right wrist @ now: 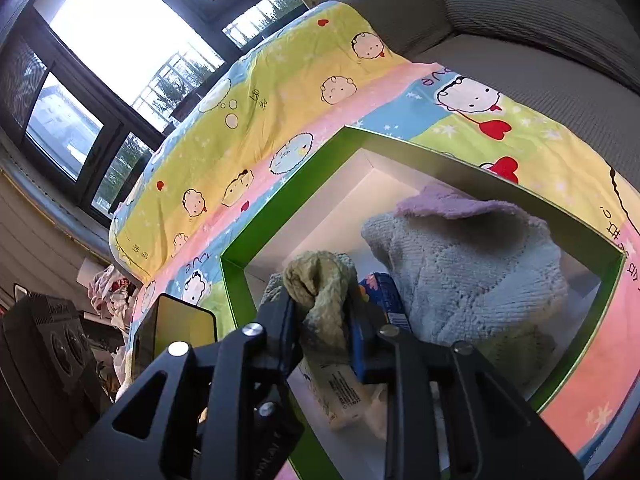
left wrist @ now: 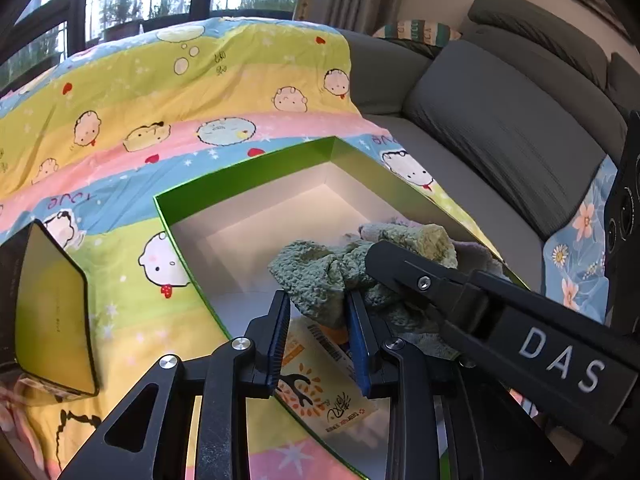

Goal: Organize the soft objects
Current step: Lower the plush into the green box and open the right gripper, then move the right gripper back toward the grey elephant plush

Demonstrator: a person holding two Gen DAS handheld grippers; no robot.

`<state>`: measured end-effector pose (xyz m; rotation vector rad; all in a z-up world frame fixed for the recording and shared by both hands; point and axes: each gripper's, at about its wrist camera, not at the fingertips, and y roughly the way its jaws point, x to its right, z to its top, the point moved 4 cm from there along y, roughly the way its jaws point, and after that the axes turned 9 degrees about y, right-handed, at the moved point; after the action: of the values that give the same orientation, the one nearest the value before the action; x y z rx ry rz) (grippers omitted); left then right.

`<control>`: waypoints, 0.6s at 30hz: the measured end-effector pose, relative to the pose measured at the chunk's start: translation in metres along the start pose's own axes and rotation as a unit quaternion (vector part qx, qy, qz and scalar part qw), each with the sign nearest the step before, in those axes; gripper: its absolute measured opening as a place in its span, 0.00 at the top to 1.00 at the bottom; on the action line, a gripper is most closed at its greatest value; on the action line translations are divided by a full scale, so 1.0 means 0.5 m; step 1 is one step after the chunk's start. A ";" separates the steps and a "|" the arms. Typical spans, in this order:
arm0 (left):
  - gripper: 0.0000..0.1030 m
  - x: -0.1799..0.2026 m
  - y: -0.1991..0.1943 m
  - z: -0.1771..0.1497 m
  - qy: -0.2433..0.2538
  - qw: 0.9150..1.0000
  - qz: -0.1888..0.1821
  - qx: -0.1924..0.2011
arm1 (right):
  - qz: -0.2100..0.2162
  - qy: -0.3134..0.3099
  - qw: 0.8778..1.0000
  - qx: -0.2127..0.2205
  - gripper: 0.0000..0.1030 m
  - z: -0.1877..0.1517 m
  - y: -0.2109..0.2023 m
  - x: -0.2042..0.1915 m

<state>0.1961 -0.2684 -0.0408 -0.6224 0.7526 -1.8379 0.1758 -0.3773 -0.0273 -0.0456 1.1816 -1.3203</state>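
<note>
On the grey sofa [left wrist: 500, 128] lies a cartoon-print quilt [left wrist: 160, 92] bearing an open green box [left wrist: 240, 178]. Inside its near end, a green fuzzy cloth [left wrist: 316, 276] hangs over a printed packet [left wrist: 320, 384]. Left gripper [left wrist: 320, 332] and right gripper [right wrist: 320, 320] each pinch that cloth.

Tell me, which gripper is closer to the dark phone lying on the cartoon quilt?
Left. The left gripper hangs over the green box at the edge beside the phone; the right gripper sits farther across the box, away from it.
</note>
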 end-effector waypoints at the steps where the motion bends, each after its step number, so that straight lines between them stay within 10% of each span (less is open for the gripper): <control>1: 0.71 -0.001 -0.003 0.000 0.001 1.000 0.001 0.000 | -0.002 -0.002 1.000 0.004 0.63 0.000 -0.004 -0.002; 5: 0.71 -0.014 -0.019 -0.003 0.001 1.000 0.011 -0.005 | -0.004 -0.013 0.999 0.029 0.40 0.002 -0.026 -0.011; 10: 0.40 -0.051 -0.056 -0.017 -0.023 0.999 0.023 0.002 | 0.003 -0.025 0.999 0.047 0.17 -0.001 -0.055 -0.030; 18: 0.28 -0.126 -0.168 -0.061 -0.056 0.997 0.053 0.022 | -0.005 -0.072 0.995 0.074 0.01 -0.029 -0.097 -0.074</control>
<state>0.1456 -0.1783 -0.0042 -0.6386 0.6567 -1.7043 0.1391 -0.3574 0.0194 -0.0384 0.9614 -1.3855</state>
